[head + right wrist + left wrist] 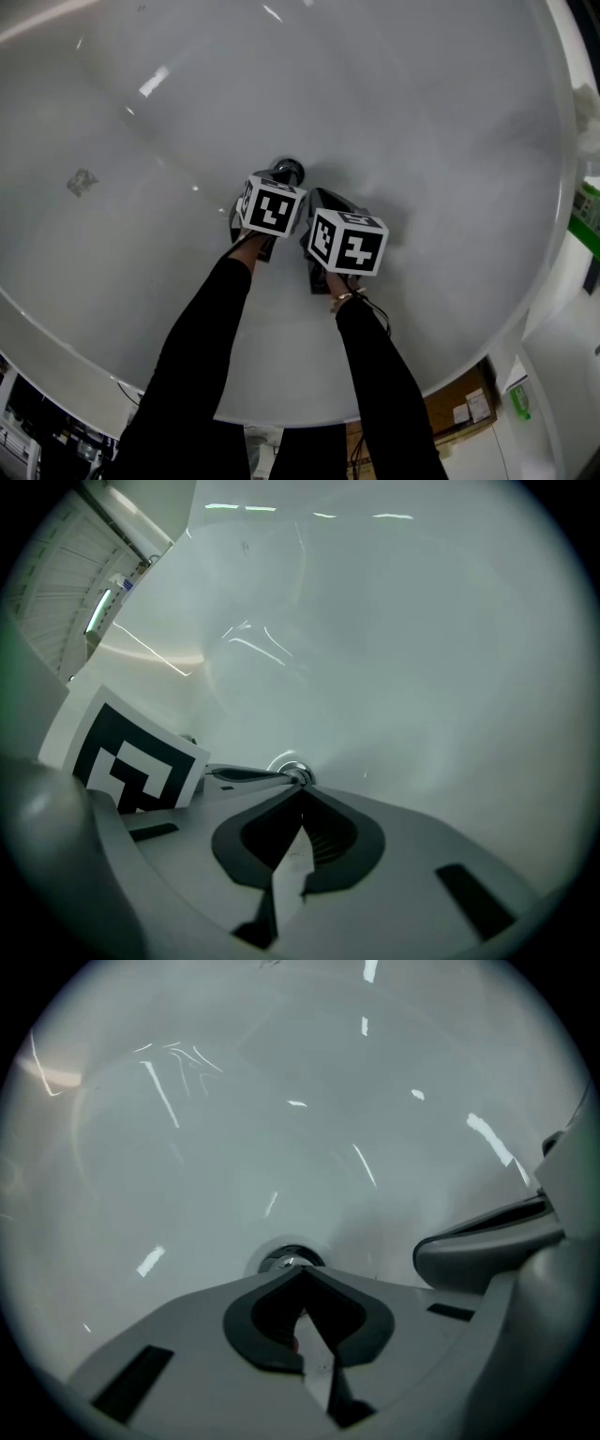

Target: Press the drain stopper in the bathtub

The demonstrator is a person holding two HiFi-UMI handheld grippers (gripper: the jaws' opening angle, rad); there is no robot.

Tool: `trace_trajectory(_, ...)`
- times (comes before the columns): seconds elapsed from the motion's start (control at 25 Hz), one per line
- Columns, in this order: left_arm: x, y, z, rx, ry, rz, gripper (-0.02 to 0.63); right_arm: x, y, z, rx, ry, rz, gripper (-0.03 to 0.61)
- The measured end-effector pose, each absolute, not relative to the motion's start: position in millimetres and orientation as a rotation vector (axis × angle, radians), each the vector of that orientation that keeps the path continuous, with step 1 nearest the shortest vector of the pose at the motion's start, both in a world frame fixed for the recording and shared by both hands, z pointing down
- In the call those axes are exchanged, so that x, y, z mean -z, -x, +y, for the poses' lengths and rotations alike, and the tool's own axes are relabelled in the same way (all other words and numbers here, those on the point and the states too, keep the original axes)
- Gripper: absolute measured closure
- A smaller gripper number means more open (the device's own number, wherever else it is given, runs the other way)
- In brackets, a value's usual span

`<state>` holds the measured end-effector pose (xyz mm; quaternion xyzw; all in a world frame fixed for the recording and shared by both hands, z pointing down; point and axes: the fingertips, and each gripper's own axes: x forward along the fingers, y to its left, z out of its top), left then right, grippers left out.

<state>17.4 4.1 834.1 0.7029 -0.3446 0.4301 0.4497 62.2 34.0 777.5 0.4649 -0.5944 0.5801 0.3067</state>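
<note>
"Well, where's the stopper point(288, 172)?"

"Low on the tub point(422, 112) floor, just past my left claw point(300, 1274). Both claws are pinched together on nothing, and my right claw point(302, 794) sits just beside the left."

"Room to move?"

"The smooth white floor is open all round, and the walls curve up well apart."

"Anything hidden?"

"My left tips cover the stopper's near edge, so I can't tell whether they touch it. From above, the cubes point(273, 207) cover both sets of jaws."

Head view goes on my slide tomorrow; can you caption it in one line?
Left gripper and right gripper, jaws shut, side by side at the drain stopper in the white bathtub.
</note>
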Motion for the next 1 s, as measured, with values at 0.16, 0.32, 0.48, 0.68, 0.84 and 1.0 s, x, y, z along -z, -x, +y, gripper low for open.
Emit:
trace_trajectory(0.16, -838, -17, 5, -1.069, -1.726, -0.84, 0.606, -780, -62, 36, -1.53, -1.221, -1.557, 0.577)
trace_trajectory(0.32, -840, -18, 4, -1.075, -1.73, -0.828, 0.606, -785, -61, 40, -1.536, -1.212, -1.549, 0.577)
trace_trajectory(0.48, -841, -19, 6, -1.122, -1.741, -0.828, 0.606, -788, -62, 43, -1.535, -1.216, -1.534, 0.577)
trace_trajectory(0.68, -842, -18, 6, -1.13, -1.744, -0.828, 0.606, -791, -61, 44, -1.538, -1.219, -1.52, 0.577)
trace_trajectory(0.84, -847, -16, 6, -1.132, -1.73, -0.854, 0.606, -794, -61, 45, -1.543, -1.216, -1.509, 0.577)
trace_trajectory(1.0, -857, -19, 6, -1.158, -1.675, -0.819, 0.606, -794, -63, 45, -1.561, -1.223, -1.519, 0.577)
